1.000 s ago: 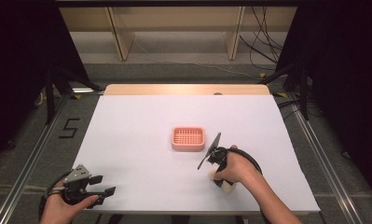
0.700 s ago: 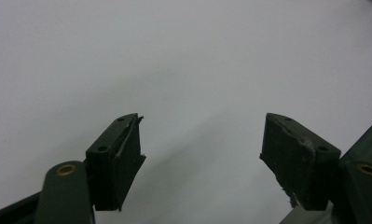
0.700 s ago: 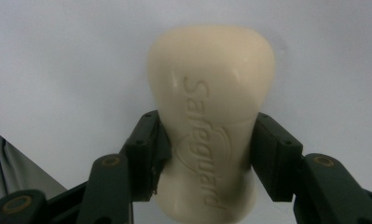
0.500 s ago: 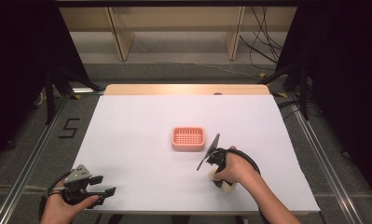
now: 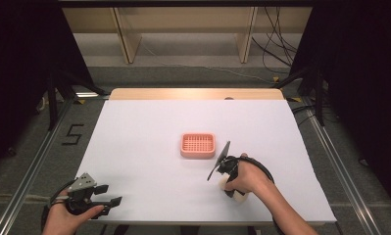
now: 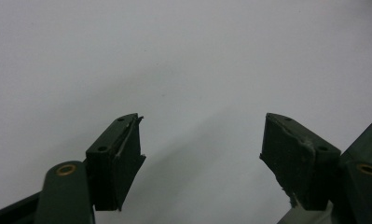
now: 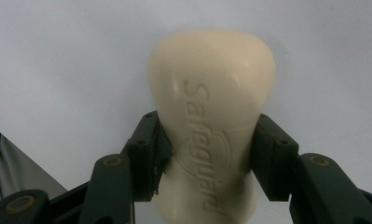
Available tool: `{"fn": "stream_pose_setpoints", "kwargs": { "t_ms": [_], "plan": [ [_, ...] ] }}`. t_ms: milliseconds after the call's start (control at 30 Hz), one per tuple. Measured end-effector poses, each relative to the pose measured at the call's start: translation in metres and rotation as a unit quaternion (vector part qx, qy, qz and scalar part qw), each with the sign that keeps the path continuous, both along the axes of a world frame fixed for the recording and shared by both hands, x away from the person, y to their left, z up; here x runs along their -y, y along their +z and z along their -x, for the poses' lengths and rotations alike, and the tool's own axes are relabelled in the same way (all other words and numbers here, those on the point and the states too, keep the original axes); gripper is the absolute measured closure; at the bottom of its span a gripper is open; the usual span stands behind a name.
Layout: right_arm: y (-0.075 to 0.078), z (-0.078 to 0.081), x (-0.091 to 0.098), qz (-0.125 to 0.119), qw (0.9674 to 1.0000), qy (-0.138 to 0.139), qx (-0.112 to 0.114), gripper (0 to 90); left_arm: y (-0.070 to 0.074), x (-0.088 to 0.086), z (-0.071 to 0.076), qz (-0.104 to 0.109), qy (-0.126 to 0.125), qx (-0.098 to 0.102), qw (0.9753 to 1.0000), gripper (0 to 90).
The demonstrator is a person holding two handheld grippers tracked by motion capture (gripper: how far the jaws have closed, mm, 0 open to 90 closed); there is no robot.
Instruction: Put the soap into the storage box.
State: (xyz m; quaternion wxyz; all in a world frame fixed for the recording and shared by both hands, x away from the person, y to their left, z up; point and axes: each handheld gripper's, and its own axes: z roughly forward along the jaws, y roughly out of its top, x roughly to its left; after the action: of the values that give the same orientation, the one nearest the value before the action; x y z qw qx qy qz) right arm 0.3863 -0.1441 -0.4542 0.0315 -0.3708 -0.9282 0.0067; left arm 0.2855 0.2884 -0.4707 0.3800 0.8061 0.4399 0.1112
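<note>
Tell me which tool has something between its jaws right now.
The right tool: its jaws have just been closing and now press the waist of a cream Safeguard soap bar. The left tool stands open over bare white table.

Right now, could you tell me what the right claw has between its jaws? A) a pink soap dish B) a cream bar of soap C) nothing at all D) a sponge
B: in the right gripper view the right claw presses both pads against the waist of a cream bar of soap embossed "Safeguard".
</note>
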Motion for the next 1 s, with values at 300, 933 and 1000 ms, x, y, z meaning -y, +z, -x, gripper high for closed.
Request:
{"fn": "stream_pose_setpoints", "kwargs": {
  "t_ms": [300, 933, 1000],
  "plan": [
    [0.006, 0.001, -0.002, 0.004, 1.0, -0.001, 0.001, 50.4, 0.0, 0.0, 0.0, 0.0, 0.001, -0.001, 1.0, 27.7],
    [0.015, -0.006, -0.006, 0.004, 0.9974, 0.064, 0.032, 50.4, -0.001, 0.0, 0.0, -0.003, 0.003, -0.001, 1.0, 27.7],
    [0.015, -0.007, -0.005, 0.002, 0.9968, 0.073, 0.033, 50.4, -0.001, 0.0, 0.0, -0.005, 0.004, -0.002, 1.0, 27.7]
  ]
}}
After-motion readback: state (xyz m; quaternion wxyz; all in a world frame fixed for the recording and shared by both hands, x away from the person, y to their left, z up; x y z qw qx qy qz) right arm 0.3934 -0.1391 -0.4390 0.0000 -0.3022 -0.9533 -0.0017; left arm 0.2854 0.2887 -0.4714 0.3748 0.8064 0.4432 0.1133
